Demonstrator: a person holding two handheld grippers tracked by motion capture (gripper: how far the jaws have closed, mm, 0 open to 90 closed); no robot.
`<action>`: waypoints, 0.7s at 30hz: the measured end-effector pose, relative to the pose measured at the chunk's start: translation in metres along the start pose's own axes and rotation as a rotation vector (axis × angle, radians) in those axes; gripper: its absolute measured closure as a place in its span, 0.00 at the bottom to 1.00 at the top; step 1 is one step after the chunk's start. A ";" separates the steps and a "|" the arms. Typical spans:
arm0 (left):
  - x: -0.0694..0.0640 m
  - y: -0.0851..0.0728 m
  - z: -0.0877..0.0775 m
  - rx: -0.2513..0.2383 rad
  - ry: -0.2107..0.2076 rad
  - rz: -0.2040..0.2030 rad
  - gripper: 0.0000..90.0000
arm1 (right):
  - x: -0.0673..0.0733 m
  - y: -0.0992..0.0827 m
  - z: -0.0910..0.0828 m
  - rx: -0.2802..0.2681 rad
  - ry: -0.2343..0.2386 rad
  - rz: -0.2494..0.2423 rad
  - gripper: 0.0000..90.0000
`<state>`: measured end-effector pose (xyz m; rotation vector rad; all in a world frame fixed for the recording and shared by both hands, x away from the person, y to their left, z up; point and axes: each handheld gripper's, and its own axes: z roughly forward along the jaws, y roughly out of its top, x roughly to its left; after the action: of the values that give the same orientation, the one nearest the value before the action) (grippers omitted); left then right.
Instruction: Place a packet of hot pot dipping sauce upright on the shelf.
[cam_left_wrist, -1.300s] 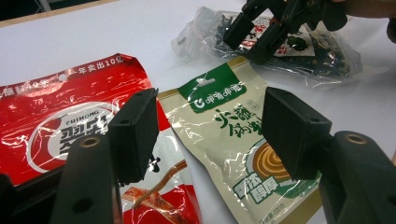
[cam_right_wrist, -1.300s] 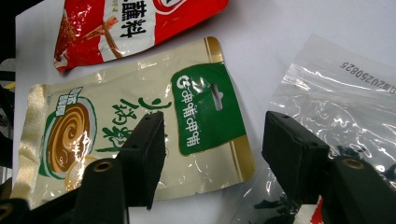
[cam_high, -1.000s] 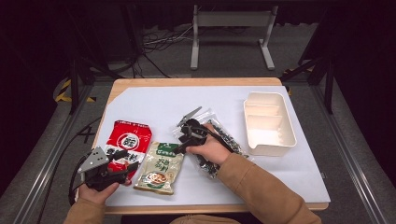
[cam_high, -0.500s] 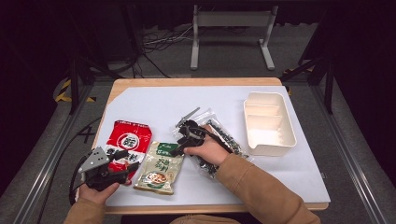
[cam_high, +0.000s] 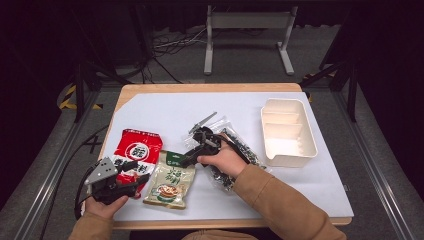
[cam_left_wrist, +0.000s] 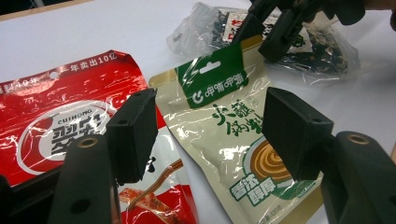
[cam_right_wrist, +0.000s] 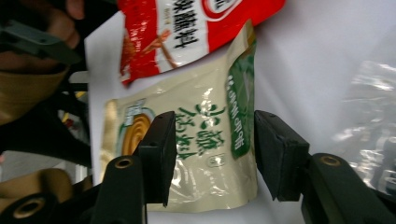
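The right claw (cam_high: 191, 159), its jaws just closing but not yet pressing, reaches the top edge of the beige-green pouch (cam_high: 170, 180) lying flat on the tabletop (cam_high: 165, 112) beside the idle, open left claw (cam_high: 134, 172); next, I judge, it must pinch that edge

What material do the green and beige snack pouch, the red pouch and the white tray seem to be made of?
The green and beige snack pouch looks like glossy plastic film: it shows glare and soft creases. The red pouch seems the same shiny film, wrinkled, with a clear window near its bottom. The white divided tray looks like matte moulded plastic, with smooth rounded walls; pulp cannot be excluded.
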<state>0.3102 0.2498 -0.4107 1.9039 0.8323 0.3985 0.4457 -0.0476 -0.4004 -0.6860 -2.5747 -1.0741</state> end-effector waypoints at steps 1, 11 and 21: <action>0.000 0.000 0.000 0.002 -0.001 0.001 0.40 | 0.002 0.000 0.002 0.011 -0.001 -0.012 0.57; 0.001 0.000 0.000 -0.002 0.001 0.002 0.40 | 0.002 0.001 0.020 0.101 -0.067 -0.041 0.69; 0.001 0.000 0.000 -0.001 0.002 0.001 0.40 | -0.005 -0.001 0.034 0.194 -0.130 -0.080 0.94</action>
<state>0.3106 0.2508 -0.4110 1.9028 0.8323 0.4014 0.4474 -0.0254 -0.4260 -0.6277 -2.7921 -0.8116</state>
